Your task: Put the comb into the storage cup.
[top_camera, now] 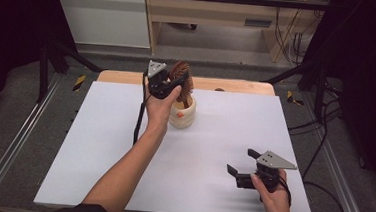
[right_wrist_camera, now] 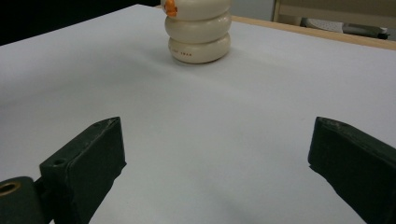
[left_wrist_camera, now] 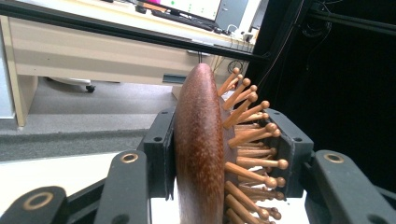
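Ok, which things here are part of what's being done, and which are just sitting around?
In the job:
- wooden hairbrush, clamped in the left gripper
- cream ribbed holder under the brush

Just about:
- right gripper, open, nothing between its jaws
- white tabletop
- desk and cables behind the table

Even overhead light, soft focus, dark edges

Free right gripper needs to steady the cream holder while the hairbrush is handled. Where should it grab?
Take the cream ribbed holder across its middle ring, coming in level from the right gripper's side. The stacked rounded rings leave grooves that should seat the pads; hairbrush and left gripper occupy the top.
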Demonstrator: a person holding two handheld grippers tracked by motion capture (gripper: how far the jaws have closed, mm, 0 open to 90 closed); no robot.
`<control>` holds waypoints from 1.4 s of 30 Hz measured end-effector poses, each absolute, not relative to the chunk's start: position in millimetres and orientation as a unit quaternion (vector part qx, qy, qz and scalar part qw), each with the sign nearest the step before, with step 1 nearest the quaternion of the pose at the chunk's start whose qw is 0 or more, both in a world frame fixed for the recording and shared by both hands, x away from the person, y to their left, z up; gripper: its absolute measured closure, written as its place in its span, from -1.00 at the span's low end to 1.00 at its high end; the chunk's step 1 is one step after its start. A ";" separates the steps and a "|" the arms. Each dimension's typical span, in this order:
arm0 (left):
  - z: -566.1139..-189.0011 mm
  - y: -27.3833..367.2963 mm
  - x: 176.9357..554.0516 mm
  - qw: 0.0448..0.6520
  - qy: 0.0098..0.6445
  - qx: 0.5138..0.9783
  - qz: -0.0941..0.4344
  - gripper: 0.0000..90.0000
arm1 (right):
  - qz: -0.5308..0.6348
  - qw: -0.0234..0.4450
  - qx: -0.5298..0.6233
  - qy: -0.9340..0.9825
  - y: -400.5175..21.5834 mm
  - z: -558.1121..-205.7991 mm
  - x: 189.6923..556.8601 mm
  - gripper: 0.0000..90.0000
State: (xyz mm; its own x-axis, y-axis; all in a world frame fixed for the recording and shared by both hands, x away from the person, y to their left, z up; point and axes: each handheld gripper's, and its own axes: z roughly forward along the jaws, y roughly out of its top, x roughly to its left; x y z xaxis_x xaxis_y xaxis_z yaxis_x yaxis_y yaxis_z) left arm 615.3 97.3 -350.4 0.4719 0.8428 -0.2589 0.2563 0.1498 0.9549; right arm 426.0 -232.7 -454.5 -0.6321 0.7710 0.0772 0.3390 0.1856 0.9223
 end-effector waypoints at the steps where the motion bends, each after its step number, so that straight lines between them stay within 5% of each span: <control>1: -350.7 97.1 615.4 0.607 0.454 0.606 0.241 0.11 | 0.516 0.209 0.374 0.741 -232.7 -454.6 426.1 -0.91; 42: -357.0 101.4 617.2 0.609 0.462 0.602 0.232 0.09 | 0.514 0.207 0.371 0.745 -229.7 -455.9 426.3 -0.91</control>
State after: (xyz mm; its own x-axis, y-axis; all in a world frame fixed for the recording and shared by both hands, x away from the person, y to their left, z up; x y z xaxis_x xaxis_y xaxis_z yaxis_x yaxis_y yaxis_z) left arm 617.2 101.4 -357.0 0.4651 0.8385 -0.2839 0.2746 0.1683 0.9467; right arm 426.3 -229.7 -455.9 -0.6385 0.7661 0.0739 0.3410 0.1956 0.9195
